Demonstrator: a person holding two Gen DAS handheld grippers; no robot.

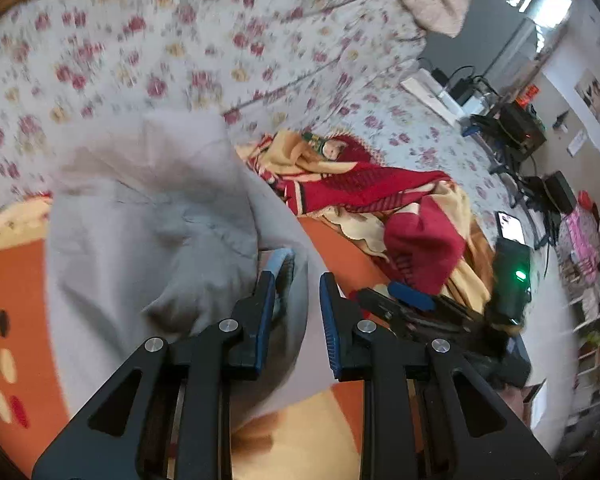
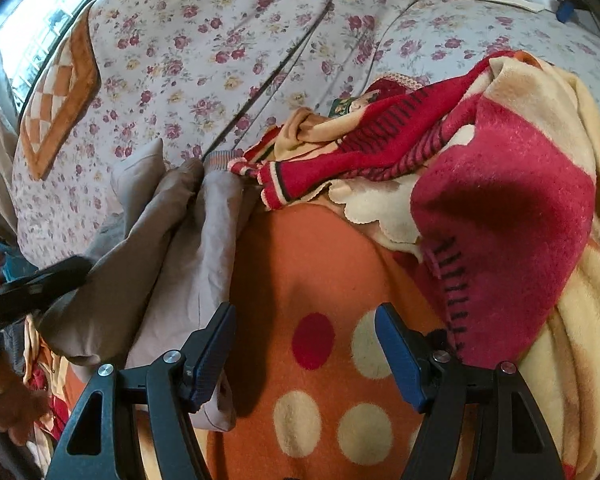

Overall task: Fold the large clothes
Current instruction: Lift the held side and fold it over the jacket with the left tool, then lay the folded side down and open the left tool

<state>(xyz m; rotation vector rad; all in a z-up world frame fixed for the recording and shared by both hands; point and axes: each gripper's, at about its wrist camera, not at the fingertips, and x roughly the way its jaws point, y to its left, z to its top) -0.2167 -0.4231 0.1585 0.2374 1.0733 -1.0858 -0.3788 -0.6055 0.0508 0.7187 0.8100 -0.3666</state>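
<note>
Two grippers over the bed. Grey garment (image 1: 148, 216) lies bunched at centre-left of the left wrist view, on an orange spotted blanket (image 2: 320, 280); in the right wrist view it runs up the left side, ribbed cuff at mid-frame.

Left gripper (image 1: 296, 292): jaws a narrow gap apart, grey fabric running between them. Pads don't look pressed on it, so I read it as not gripped.

Right gripper (image 2: 306, 344): jaws wide, nothing between them, hanging over the orange blanket just right of the garment's edge.

Handling, my read: thin woven cloth, light, limp, a bit slick. It'll drape and slide, no stiffness to hold a fold line. Best to pinch at a hem or the ribbed cuff, where the fabric is doubled and less likely to slip out.

Red and cream blanket (image 2: 500, 208) piled at right; keep clear or it'll drag along.
</note>
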